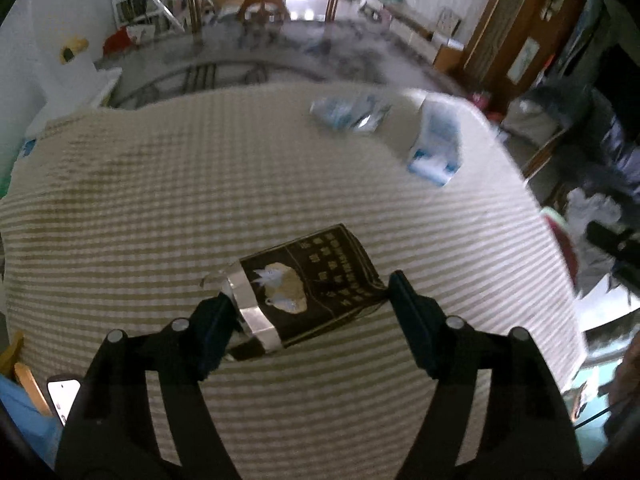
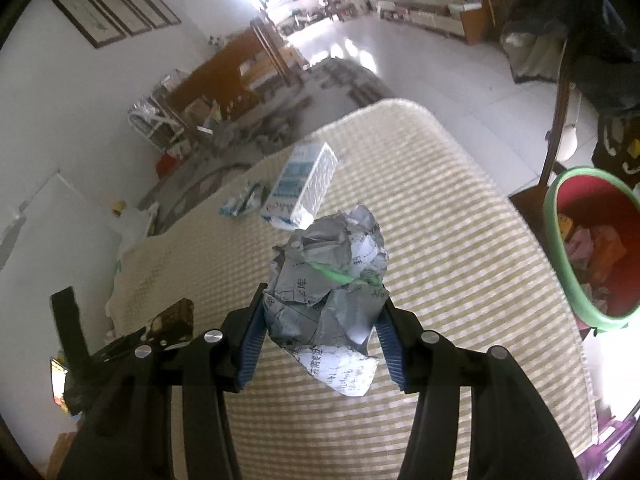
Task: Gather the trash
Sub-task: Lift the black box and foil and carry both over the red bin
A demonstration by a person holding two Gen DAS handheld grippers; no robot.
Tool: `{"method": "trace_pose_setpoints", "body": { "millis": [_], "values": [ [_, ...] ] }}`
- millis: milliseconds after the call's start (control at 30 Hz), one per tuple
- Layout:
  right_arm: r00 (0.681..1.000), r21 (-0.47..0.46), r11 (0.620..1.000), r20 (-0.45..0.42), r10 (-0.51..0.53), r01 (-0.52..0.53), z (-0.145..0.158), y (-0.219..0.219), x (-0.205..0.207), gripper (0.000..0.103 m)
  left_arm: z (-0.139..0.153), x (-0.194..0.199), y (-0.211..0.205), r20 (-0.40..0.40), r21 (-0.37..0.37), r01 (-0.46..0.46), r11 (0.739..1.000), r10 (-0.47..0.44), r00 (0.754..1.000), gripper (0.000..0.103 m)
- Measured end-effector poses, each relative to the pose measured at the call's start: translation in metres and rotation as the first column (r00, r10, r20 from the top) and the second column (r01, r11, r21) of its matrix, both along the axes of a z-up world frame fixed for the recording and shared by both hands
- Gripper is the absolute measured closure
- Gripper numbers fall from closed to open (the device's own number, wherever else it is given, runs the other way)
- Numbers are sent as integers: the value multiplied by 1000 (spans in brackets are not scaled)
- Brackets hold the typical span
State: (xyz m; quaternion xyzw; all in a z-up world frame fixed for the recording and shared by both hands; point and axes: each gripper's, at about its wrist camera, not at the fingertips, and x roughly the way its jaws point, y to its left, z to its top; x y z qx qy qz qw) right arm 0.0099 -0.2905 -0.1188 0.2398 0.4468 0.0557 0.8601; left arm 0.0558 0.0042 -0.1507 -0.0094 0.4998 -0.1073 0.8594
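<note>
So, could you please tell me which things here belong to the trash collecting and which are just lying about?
Job:
- crumpled paper, clamped in the right claw
- dark wrapper between the open left claw
- blue-and-white carton
- small blue wrapper
- red bin

Lying about:
- phone
- framed pictures

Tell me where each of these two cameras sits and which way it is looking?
Left wrist: sits on the left gripper, looking down its two fingers at a black wrapper between the open jaws on the striped cloth.
Right wrist: sits on the right gripper, looking down its fingers at the crumpled paper it clamps; a red bin stands right.
Both show: the cloth, the black wrapper and a blue-white carton.
</note>
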Motion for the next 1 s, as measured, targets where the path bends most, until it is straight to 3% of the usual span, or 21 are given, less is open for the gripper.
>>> {"method": "trace_pose_setpoints", "body": {
  "millis": [333,1000],
  "values": [
    [997,-17,1000,71,-23,25,23,-7,-16,53,62,-16,-29,127,-65,16,998,-7,992,32],
    [995,-1,997,69,-74,74,25,-32,-28,52,87,-31,-86,179,-76,147,986,-131,975,32]
  ]
}}
